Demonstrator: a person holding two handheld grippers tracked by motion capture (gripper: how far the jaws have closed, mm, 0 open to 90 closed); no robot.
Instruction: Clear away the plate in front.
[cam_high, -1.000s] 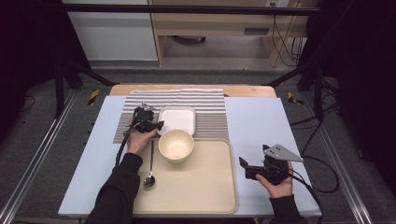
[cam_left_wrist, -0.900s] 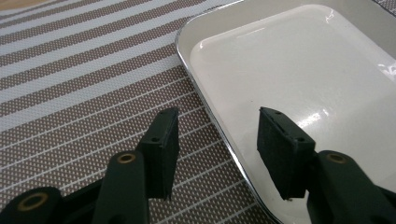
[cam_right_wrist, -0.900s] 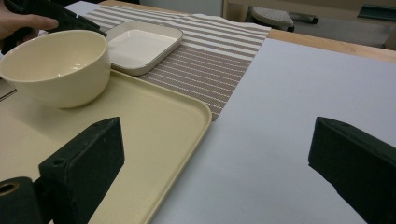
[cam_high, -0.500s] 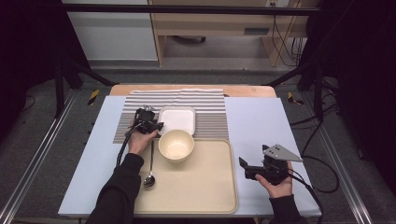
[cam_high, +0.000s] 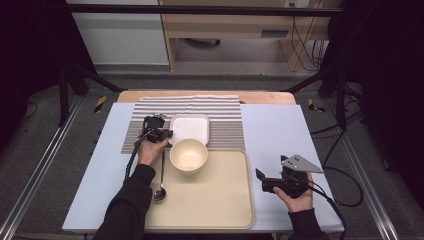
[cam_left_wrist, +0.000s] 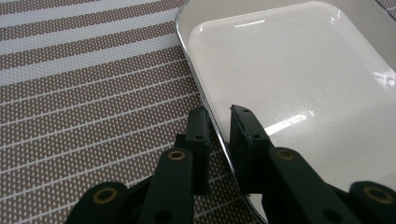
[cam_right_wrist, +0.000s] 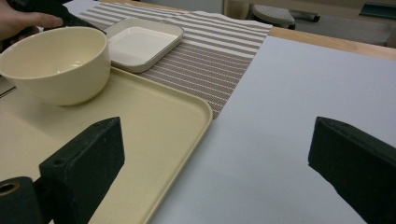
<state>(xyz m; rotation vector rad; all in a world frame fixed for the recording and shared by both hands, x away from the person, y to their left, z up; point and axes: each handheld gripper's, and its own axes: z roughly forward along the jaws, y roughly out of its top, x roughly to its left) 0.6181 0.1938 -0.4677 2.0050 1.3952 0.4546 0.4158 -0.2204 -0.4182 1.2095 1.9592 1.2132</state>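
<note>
The left gripper (cam_left_wrist: 219, 122) has its jaws astride the near-left rim of the white dish (cam_left_wrist: 299, 79) — one jaw outside over the striped mat (cam_left_wrist: 84, 93), the other inside over the dish floor. The rim runs up between the two jaws, and only a narrow gap is left on either side of it; whether the pads actually press the rim cannot be told. From above, the left gripper (cam_high: 164, 134) sits at the dish's (cam_high: 190, 128) left edge, with the dish stretching away ahead and to the right of the jaws, flat on the mat (cam_high: 225, 117).

Just behind and to the right of those jaws stands the bowl (cam_high: 188, 155), on the far-left corner of the tray (cam_high: 215, 200); a spoon (cam_high: 160, 187) lies along the tray's left edge beside the forearm.

The right gripper (cam_high: 261, 180) rests low off the tray's right edge, its jaws spread wide with nothing between them. In its own view the right gripper (cam_right_wrist: 215, 163) looks across the tray corner (cam_right_wrist: 154, 126) — the bowl (cam_right_wrist: 58, 60) and dish (cam_right_wrist: 142, 44) lie well ahead and to the left of its jaws
</note>
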